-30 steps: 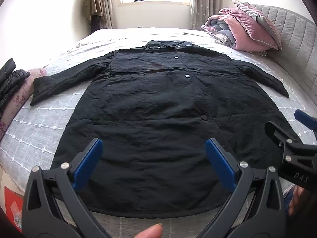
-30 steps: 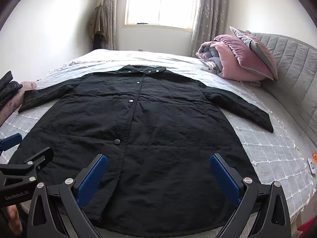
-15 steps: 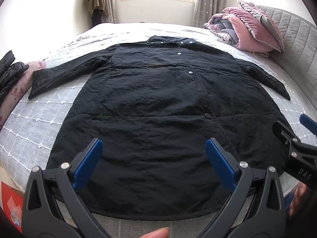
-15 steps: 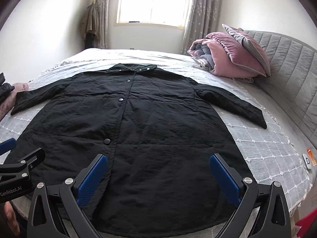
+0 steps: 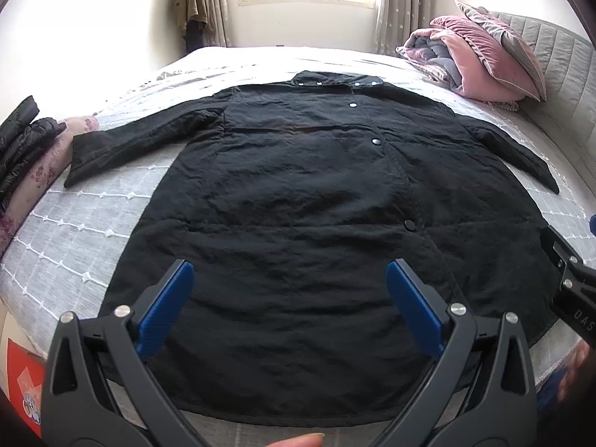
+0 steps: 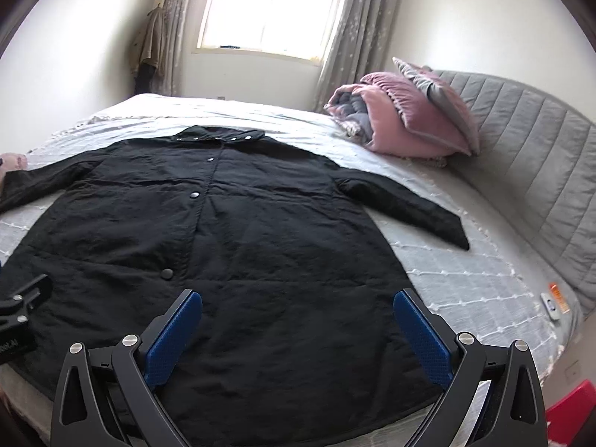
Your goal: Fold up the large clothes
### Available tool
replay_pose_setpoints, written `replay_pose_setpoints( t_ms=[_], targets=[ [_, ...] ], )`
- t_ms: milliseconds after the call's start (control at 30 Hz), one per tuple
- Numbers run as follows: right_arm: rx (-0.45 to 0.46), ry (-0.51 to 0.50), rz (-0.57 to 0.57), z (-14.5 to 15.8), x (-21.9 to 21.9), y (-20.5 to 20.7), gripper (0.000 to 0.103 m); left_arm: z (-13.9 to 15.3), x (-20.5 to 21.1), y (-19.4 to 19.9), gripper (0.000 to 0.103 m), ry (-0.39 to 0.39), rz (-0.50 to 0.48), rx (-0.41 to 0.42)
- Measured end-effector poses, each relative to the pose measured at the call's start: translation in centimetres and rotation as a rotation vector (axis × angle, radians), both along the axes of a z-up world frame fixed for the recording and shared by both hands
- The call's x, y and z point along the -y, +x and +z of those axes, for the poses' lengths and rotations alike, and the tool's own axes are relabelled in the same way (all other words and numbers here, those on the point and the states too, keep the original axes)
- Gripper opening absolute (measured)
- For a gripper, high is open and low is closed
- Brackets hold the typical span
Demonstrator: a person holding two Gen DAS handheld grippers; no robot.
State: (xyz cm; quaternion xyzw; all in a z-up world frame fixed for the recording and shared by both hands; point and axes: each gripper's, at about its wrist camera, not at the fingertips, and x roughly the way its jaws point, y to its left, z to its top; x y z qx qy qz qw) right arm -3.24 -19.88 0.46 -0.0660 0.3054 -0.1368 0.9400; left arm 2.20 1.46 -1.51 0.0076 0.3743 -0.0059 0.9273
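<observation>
Both grippers agape over coat [image 5: 298, 205] hem; bedspread [image 5: 93, 231] bare beside sleeves.

Daylight from the blown-out window [image 6: 270, 7] brightens both sharp views, with fisheye-bent, dark-vignetted edges.

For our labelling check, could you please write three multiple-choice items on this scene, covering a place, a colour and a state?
1. Where does the coat lie?
A. on the bed
B. on a chair
C. on the floor

2. What colour are the pads on the left gripper fingers?
A. red
B. blue
C. green

3. How are the coat's sleeves?
A. folded in
B. rolled up
C. spread out

Answers: 1 A, the quilted bedspread shows around it; 2 B, both pads are blue; 3 C, each sleeve lies out to its side.
</observation>
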Motion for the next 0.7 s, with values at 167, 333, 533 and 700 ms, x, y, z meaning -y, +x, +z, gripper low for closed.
replay_pose_setpoints(
  t_ms=[167, 333, 533, 700],
  targets=[
    [-0.026, -0.017, -0.005, -0.6, 0.1, 0.6, 0.103, -0.2, -1.3, 0.7, 0.103, -0.015, 0.026, -0.013],
    [-0.035, -0.002, -0.017, -0.8, 0.7, 0.8, 0.103, -0.3, -3.0, 1.0, 0.103, -0.025, 0.051, -0.014],
    [-0.030, 0.032, -0.019, -0.6, 0.9, 0.6, 0.103, -0.3, -4.7, 0.8, 0.103, -0.043, 0.069, -0.031],
    [-0.039, 0.035, -0.010, -0.8, 0.9, 0.6, 0.103, 0.1, -5.7, 0.1, 0.103, -0.051, 0.077, -0.027]
  ],
)
